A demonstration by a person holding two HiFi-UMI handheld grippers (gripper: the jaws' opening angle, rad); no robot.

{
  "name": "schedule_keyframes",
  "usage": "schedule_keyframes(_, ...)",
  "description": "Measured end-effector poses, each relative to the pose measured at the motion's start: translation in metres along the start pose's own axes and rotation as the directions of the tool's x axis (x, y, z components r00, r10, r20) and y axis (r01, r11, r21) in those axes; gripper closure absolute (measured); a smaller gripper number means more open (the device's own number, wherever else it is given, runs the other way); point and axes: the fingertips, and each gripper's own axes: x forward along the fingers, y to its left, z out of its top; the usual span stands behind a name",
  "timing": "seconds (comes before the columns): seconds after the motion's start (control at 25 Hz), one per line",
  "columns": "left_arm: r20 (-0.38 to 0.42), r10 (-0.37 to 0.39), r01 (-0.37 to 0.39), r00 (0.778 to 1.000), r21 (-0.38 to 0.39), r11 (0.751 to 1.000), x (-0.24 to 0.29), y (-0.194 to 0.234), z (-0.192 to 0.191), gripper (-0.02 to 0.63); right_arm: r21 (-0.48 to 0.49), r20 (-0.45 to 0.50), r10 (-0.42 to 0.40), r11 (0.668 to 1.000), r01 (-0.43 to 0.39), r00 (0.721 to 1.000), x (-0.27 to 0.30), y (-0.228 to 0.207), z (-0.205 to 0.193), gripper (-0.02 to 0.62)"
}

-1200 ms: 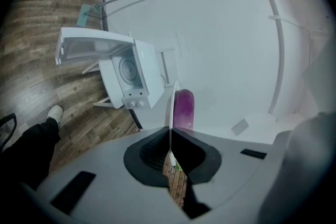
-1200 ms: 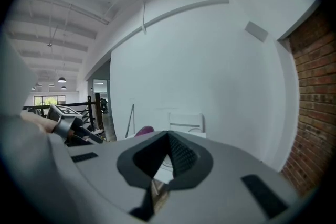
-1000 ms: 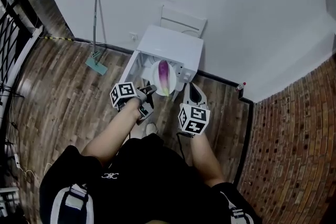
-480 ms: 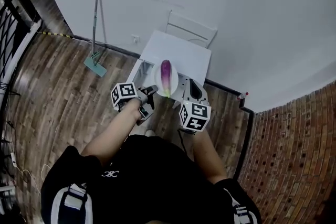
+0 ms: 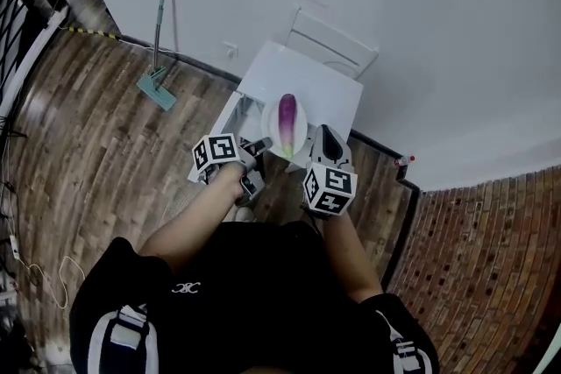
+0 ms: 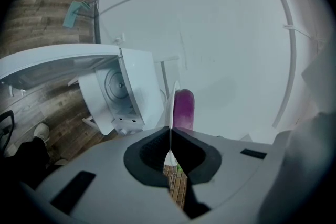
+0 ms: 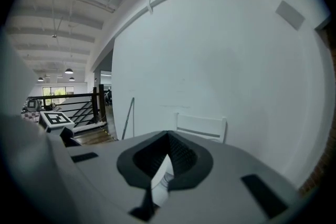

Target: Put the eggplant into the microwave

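Left tool point(image 5: 260, 145) clamps the rim of a white plate point(image 5: 269, 125) carrying a purple eggplant point(image 5: 287, 114), near the open microwave point(image 5: 307, 81). Right tool point(image 5: 326, 134) is closed.

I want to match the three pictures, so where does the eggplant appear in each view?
Head view: near the centre, the eggplant lies on the white plate before the microwave.
Left gripper view: centre, just beyond the left gripper, shut on the plate's rim.
Right gripper view: not in it.
Shared landmark: the mop leaning on the white wall, in all three views.
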Motion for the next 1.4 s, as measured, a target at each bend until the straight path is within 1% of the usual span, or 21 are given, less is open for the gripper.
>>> schedule_keyframes(0.16,0.018,0.007,-0.006,1.0,-0.017,1.0,0.004,0.006,-0.006,0.594,-0.004,0.005,0.019,1.0,-0.019,1.0,0.009,0.001,0.0,0.59)
schedule_keyframes(0.28,0.048,0.023,-0.022,0.999,-0.014,1.0,0.004,0.011,-0.007,0.594,-0.02,-0.001,0.063,0.998,-0.063,0.998,0.015,0.005,0.001,0.589)
schedule_keyframes(0.4,0.102,0.029,-0.026,0.994,-0.026,0.999,0.003,0.014,-0.011,0.594,-0.039,-0.011,0.119,0.992,-0.119,0.993,0.017,0.006,0.0,0.59)
schedule_keyframes(0.6,0.201,0.05,-0.038,0.978,-0.063,0.997,0.006,0.022,-0.024,0.594,-0.059,-0.052,0.211,0.975,-0.214,0.976,0.02,0.001,-0.012,0.589)
schedule_keyframes(0.76,0.273,0.078,-0.046,0.959,-0.12,0.992,0.011,0.035,-0.032,0.594,-0.067,-0.08,0.293,0.952,-0.298,0.953,0.026,0.002,-0.024,0.589)
schedule_keyframes(0.88,0.322,0.093,-0.046,0.942,-0.152,0.987,0.018,0.05,-0.035,0.594,-0.058,-0.101,0.352,0.932,-0.359,0.931,0.036,0.004,-0.04,0.59)
schedule_keyframes(1.0,0.364,0.111,-0.051,0.925,-0.169,0.984,0.023,0.07,-0.036,0.594,-0.06,-0.094,0.413,0.906,-0.419,0.906,0.043,0.013,-0.058,0.589)
schedule_keyframes(1.12,0.389,0.118,-0.051,0.914,-0.179,0.982,0.03,0.092,-0.031,0.594,-0.047,-0.086,0.431,0.899,-0.436,0.898,0.053,0.018,-0.08,0.591)
schedule_keyframes(1.24,0.393,0.125,-0.052,0.911,-0.192,0.98,0.037,0.121,-0.028,0.594,-0.024,-0.084,0.431,0.901,-0.434,0.899,0.057,0.022,-0.108,0.589)
schedule_keyframes(1.4,0.377,0.104,-0.034,0.921,-0.188,0.982,0.058,0.165,-0.02,0.594,-0.008,-0.044,0.43,0.902,-0.431,0.902,0.068,0.027,-0.15,0.589)
